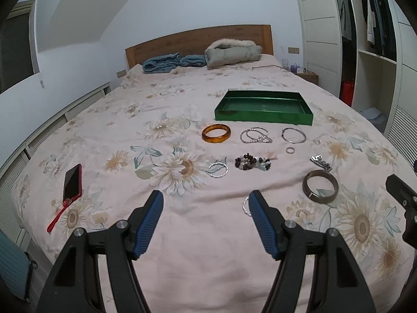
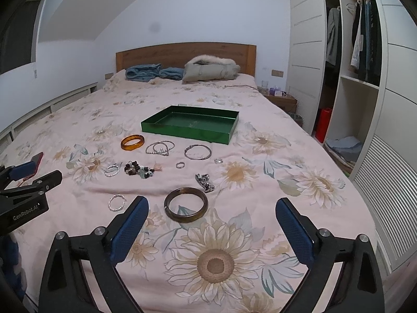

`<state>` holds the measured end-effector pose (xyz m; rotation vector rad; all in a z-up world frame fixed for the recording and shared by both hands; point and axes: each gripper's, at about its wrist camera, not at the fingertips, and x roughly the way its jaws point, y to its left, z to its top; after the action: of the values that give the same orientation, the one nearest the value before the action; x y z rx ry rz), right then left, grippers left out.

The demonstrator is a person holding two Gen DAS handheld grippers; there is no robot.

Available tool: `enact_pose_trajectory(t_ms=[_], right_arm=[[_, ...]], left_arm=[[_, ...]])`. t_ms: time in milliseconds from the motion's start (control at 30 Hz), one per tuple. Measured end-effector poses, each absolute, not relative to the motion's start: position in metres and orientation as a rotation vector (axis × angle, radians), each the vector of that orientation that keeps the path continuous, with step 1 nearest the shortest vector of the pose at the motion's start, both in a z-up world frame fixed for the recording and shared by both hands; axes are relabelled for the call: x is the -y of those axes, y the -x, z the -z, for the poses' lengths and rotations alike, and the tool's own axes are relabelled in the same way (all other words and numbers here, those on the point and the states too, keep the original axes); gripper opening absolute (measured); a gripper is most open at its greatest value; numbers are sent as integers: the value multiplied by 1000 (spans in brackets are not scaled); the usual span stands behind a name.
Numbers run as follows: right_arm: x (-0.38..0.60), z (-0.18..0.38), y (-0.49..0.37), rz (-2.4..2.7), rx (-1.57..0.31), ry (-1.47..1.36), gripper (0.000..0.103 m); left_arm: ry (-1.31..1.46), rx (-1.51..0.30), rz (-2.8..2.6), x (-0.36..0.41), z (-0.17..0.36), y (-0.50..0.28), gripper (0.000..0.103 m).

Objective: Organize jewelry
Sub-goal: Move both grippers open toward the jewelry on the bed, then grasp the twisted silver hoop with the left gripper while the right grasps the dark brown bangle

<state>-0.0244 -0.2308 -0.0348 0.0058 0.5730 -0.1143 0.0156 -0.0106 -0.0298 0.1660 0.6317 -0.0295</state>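
An empty green tray (image 1: 263, 116) (image 2: 187, 130) sits mid-bed. In front of it lie an amber bangle (image 1: 216, 133) (image 2: 132, 142), a pearl bracelet (image 1: 255, 135) (image 2: 159, 148), a thin silver bangle (image 1: 294, 135) (image 2: 197, 152), two small rings (image 1: 290, 150) (image 2: 179, 165), a dark bead bracelet (image 1: 252, 163) (image 2: 139, 169), twisted silver bangles (image 1: 218, 169) (image 2: 117, 202), a metal chain (image 1: 320, 163) (image 2: 205, 179) and a dark brown bangle (image 1: 320, 187) (image 2: 186, 205). My left gripper (image 1: 206, 203) and right gripper (image 2: 212, 208) are open and empty, above the near bed.
A red phone (image 1: 72, 181) with a red strap lies on the bed's left side. Blue clothes (image 1: 172, 62) and a grey coat (image 1: 232, 53) lie by the wooden headboard. An open wardrobe (image 2: 351, 78) stands to the right of the bed.
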Motion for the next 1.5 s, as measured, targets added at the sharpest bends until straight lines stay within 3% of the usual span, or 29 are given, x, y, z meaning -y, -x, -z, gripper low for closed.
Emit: enact_pose_trajectory(t_ms=[200,833,1500], right_arm=[[231,40,18,108,-586,-8,95],[235,66,-18,50,-669,-46,69],[239,106,-74,-66,-791,-88,49]], left_arm=[[-172,-655,39,13,36,-24,66],[-156,-721,67,13,64,-59,66],[-80,-843,245,12,108,-100,63]])
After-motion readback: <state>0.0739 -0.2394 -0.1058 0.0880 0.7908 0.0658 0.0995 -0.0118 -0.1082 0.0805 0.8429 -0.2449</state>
